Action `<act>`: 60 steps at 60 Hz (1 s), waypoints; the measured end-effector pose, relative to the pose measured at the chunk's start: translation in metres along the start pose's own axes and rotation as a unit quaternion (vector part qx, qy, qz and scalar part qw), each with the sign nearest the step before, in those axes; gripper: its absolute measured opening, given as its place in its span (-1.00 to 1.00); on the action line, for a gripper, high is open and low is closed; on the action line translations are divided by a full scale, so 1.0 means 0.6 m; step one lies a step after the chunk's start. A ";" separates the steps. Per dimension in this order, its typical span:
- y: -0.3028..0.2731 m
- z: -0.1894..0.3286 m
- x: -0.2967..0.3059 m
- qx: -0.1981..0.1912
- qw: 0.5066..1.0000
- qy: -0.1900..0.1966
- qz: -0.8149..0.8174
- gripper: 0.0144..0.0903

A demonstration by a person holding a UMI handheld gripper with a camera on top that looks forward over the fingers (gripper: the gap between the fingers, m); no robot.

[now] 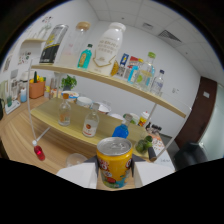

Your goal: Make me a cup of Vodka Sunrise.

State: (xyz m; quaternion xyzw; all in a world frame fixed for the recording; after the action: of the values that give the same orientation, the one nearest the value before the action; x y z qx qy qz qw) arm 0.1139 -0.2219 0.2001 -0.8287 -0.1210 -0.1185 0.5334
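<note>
Your jaws are clenched on a yellow beverage can (114,162), one white finger (91,171) pressed to each side of it; the can stands upright between them, silver lid and pull tab facing up. The lower part of the can and the roots of the fingers are cut off by the dark shroud of the camera housing, so you cannot see what the can rests on, if anything. The printed label is too blurred to read.

Your gripper (115,172) points level toward a two-tier wooden shelf (150,96). Just ahead of the jaws, on the lower tier, stand a blue bottle (120,131), a clear bottle with a red label (90,124) and a second clear bottle (64,113). Ahead and to the right of the jaws lie green limes (143,145), partly hidden behind the can.

On the upper tier, well beyond the jaws, you see a large white bottle (110,46), a teal bottle (85,56), a dark tall container (52,45) and a cluster of small bottles (142,72) whose labels cannot be made out. A small red object (39,153) lies on the counter (17,140) to the left of the jaws.
</note>
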 end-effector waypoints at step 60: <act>-0.007 0.040 -0.038 0.002 0.675 0.080 -0.733 -0.04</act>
State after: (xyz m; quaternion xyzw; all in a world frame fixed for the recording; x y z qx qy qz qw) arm 0.0927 -0.2000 0.1866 -0.4601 -0.6470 -0.5371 0.2849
